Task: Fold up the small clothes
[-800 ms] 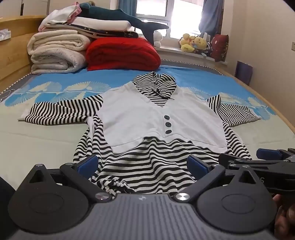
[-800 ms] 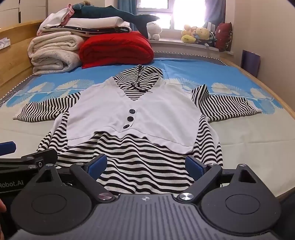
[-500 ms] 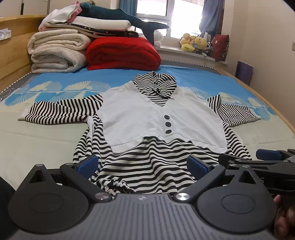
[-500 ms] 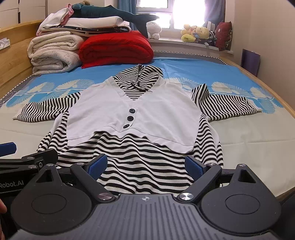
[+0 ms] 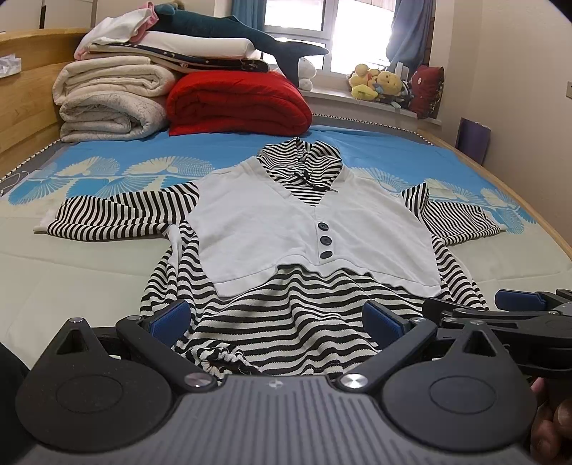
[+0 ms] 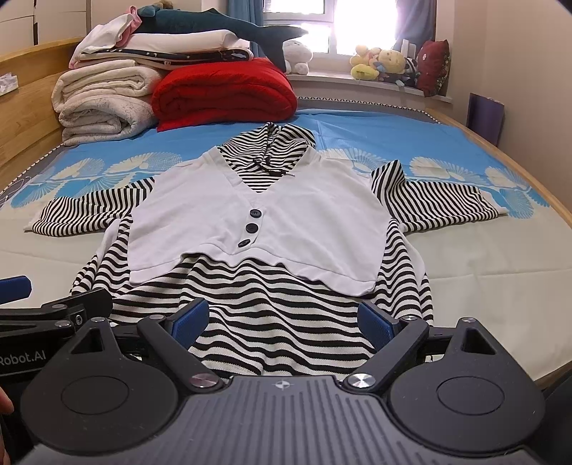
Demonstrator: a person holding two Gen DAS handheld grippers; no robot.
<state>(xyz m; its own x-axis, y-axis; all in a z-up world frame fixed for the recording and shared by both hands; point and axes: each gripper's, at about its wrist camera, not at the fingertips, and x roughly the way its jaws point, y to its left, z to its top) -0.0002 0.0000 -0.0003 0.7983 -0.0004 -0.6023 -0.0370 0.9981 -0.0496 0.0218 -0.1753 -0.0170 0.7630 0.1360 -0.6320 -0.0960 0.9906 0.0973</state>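
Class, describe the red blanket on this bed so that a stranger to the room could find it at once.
Start at the bed and look to its far end, under the window. Folded bedding is stacked there; the red blanket lies on the blue sheet, right of the cream quilts. It is the only red bundle, and a dark plush shark lies above it.

red quilt (image 5: 237, 103), folded blankets (image 5: 111, 103), plush toys (image 5: 379, 86), shark plush (image 5: 232, 30)
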